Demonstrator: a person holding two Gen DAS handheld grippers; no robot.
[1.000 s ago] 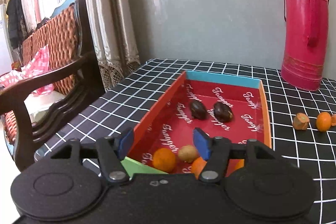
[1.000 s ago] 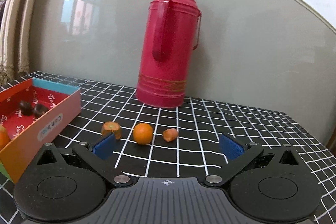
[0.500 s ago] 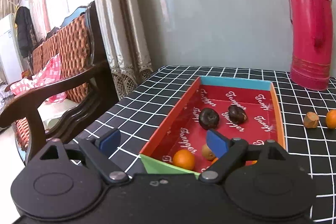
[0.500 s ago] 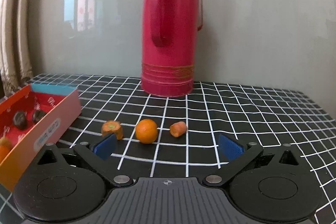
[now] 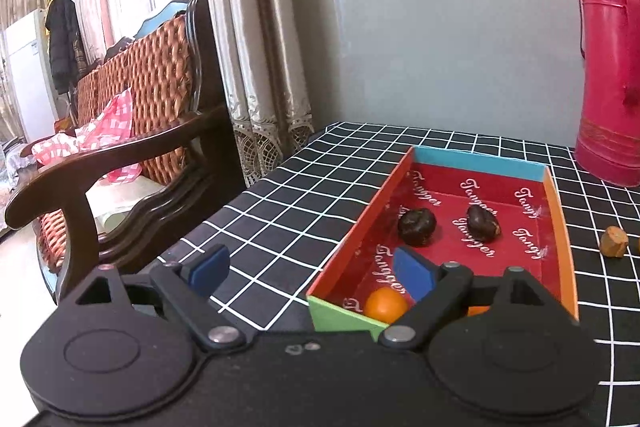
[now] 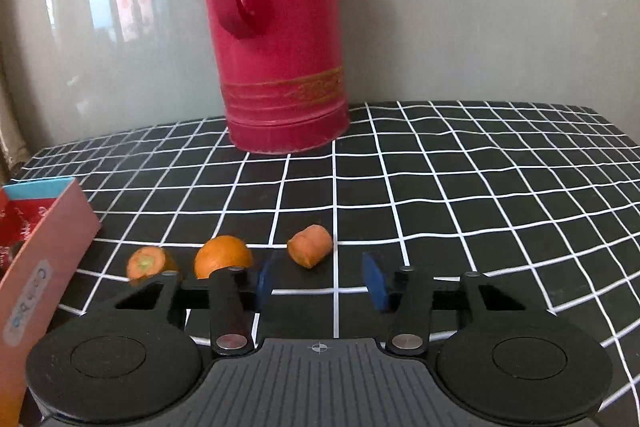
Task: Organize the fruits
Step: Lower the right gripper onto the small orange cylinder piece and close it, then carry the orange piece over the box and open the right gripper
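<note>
A red cardboard tray (image 5: pixel 558 203) lies on the checked table and holds two dark chestnuts (image 5: pixel 417 227) and small oranges (image 5: pixel 385 304) at its near end. My left gripper (image 5: pixel 312 269) is open and empty, hovering over the tray's near left corner. In the right wrist view a carrot stub (image 6: pixel 146 263), a small orange (image 6: pixel 223 255) and a carrot piece (image 6: pixel 310 251) lie in a row on the table. My right gripper (image 6: pixel 322 281) is open and empty, just in front of the carrot piece. The tray's end (image 6: pixel 44 247) shows at left.
A tall red thermos (image 6: pixel 276 39) stands behind the loose fruits near the wall; it also shows in the left wrist view (image 5: pixel 612 67). A wooden wicker chair (image 5: pixel 132 131) stands off the table's left edge. The black grid tablecloth (image 6: pixel 460 187) stretches to the right.
My left gripper has drawn back and left from the tray and opened wider. My right gripper has moved forward and lower toward the carrot piece, and its jaws have narrowed.
</note>
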